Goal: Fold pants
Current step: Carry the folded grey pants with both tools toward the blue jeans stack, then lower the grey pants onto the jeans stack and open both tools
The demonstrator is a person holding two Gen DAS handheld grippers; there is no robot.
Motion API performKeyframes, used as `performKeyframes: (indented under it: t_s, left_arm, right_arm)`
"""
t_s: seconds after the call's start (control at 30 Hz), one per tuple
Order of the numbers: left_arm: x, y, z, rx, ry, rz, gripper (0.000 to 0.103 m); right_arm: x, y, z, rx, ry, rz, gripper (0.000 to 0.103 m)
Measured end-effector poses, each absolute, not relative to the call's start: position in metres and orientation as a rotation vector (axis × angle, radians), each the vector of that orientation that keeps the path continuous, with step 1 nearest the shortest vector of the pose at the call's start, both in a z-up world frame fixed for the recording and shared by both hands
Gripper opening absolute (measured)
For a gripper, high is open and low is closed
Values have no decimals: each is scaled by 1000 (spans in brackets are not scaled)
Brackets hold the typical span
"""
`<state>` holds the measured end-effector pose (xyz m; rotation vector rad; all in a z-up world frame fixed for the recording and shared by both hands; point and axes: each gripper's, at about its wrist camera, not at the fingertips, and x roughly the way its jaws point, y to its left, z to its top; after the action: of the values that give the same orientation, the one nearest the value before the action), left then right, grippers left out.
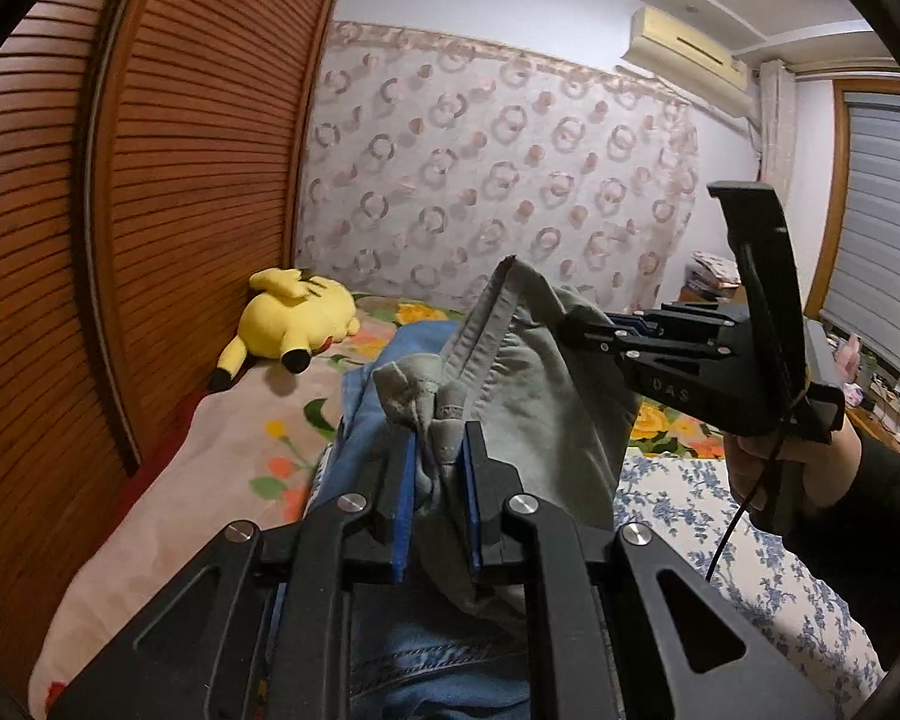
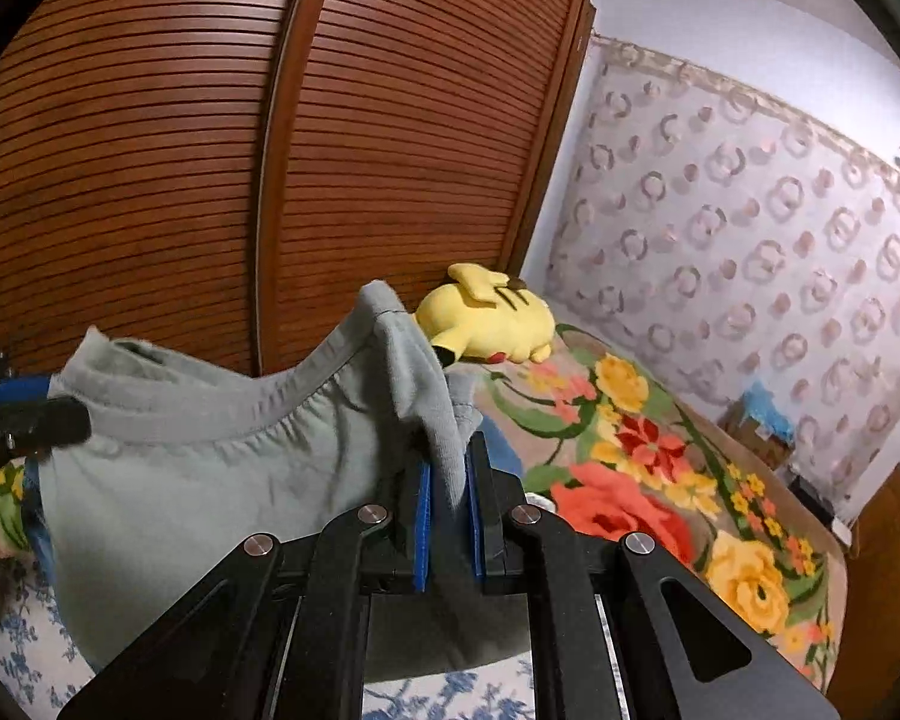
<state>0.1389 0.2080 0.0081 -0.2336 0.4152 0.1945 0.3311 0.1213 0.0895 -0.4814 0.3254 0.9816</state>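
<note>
At the lower centre of the left wrist view, the left gripper has its blue-padded fingers drawn nearly together, pinching a bunched corner of the grey-green pants. At the right of the same frame the right gripper reaches in sideways and bites the cloth at its far edge; in its own view its blue pads stand close on a hanging fold of waistband, a narrow gap between them filled by fabric. The left gripper's black tip shows at the left edge there, clamped on the other end of the waistband. The pants hang lifted between the two grippers, the elastic band sagging in a curve across mid-frame, the cloth below it wrinkled. Blue jeans lie beneath, on the floral bedspread. A slatted wooden wardrobe closes off the left side, with a yellow plush toy at its foot; the bedspread lies bare toward the right.
</note>
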Motion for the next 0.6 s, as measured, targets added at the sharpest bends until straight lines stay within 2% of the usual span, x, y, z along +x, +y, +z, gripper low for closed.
performKeyframes:
  t_s: [0.57,0.6]
  left_arm:
    - [140,214,-17,-293,469,250,14]
    - [139,214,-18,-294,469,252,14]
  right_arm:
    - [353,146,84,-460,364,1032,10]
    - [355,146,84,-453,376,1034,17]
